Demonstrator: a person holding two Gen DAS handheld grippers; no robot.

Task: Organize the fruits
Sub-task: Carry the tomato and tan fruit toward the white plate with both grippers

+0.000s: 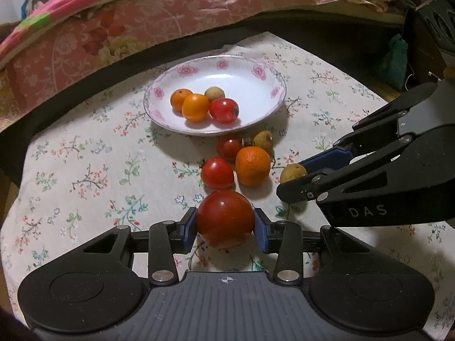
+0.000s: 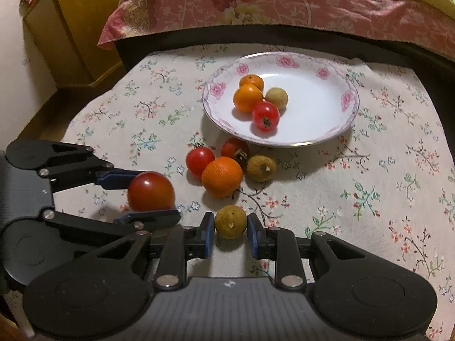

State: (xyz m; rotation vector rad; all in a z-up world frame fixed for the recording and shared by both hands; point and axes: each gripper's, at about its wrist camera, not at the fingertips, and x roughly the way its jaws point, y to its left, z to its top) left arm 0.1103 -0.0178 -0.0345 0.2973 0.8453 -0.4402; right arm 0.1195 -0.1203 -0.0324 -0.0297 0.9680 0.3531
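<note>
My left gripper (image 1: 225, 224) is shut on a large red tomato (image 1: 225, 218), just above the cloth; it also shows in the right wrist view (image 2: 150, 191). My right gripper (image 2: 230, 228) has its pads around a small brown-yellow fruit (image 2: 230, 221), with a thin gap showing on each side. That fruit also shows in the left wrist view (image 1: 293, 172). A white flowered plate (image 1: 256, 65) holds two oranges, a brown fruit and a tomato. Loose on the cloth lie two tomatoes (image 1: 217, 173), an orange (image 1: 252, 165) and a brown fruit (image 1: 263, 139).
A floral tablecloth (image 1: 85, 170) covers the table. A bed with pink floral bedding (image 1: 142, 14) runs along the far edge. A yellow wooden cabinet (image 2: 79, 28) stands at the far left in the right wrist view.
</note>
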